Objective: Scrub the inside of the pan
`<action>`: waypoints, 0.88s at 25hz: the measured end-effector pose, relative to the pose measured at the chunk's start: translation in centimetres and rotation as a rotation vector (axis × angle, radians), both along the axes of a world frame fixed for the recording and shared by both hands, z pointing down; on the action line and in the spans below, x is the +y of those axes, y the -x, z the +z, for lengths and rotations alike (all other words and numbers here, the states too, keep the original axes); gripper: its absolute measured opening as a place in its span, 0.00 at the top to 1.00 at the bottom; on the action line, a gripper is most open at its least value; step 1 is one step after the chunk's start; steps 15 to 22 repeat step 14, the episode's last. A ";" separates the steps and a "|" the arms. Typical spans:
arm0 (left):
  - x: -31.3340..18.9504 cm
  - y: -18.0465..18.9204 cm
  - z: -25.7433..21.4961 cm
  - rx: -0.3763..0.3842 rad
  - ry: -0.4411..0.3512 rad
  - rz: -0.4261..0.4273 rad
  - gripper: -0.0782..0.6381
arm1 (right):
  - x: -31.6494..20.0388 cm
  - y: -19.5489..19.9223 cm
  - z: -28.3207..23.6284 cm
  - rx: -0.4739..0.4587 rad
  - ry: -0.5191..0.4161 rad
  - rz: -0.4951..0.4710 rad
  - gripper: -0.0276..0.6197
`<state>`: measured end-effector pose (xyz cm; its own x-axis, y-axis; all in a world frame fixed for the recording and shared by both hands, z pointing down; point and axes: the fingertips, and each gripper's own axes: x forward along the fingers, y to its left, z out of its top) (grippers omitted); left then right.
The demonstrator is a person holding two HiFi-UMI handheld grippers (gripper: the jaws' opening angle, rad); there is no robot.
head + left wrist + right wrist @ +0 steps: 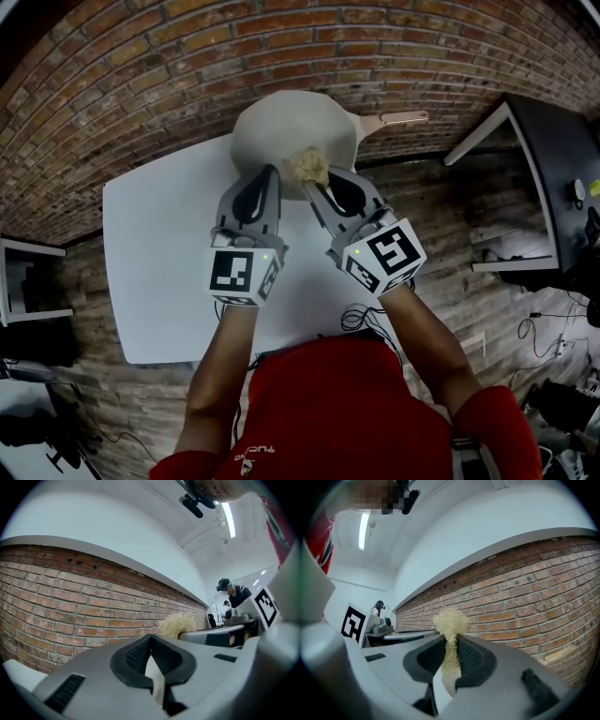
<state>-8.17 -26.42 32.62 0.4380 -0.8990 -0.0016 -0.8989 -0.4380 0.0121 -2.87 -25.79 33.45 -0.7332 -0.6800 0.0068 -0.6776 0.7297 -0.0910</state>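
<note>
A pale, cream pan (277, 127) sits at the far edge of the white table (159, 262), its handle (403, 118) pointing right. My right gripper (316, 187) is shut on a straw-coloured scrubber (307, 167), which hovers over the pan's near rim. In the right gripper view the scrubber (450, 620) is pinched between the pads and its tuft sticks out past the right gripper (451, 641). My left gripper (267, 178) is beside it at the pan's near rim. In the left gripper view the left gripper (150, 639) has its pads meeting with nothing between them. The scrubber (177, 624) shows just beyond.
A brick wall (141, 75) runs right behind the table. A black desk (553, 169) stands to the right. Cables lie on the wooden floor (553, 328). A shelf (28, 281) is at the left.
</note>
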 end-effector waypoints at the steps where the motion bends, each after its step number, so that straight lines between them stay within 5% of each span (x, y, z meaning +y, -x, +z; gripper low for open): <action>1: 0.1 0.0 0.0 -0.003 -0.001 0.000 0.87 | 0.1 0.1 0.0 0.003 -0.001 -0.004 0.84; 22: 0.4 0.0 -0.1 -0.002 -0.004 -0.001 0.87 | 0.6 0.0 -0.4 0.026 -0.003 -0.015 0.84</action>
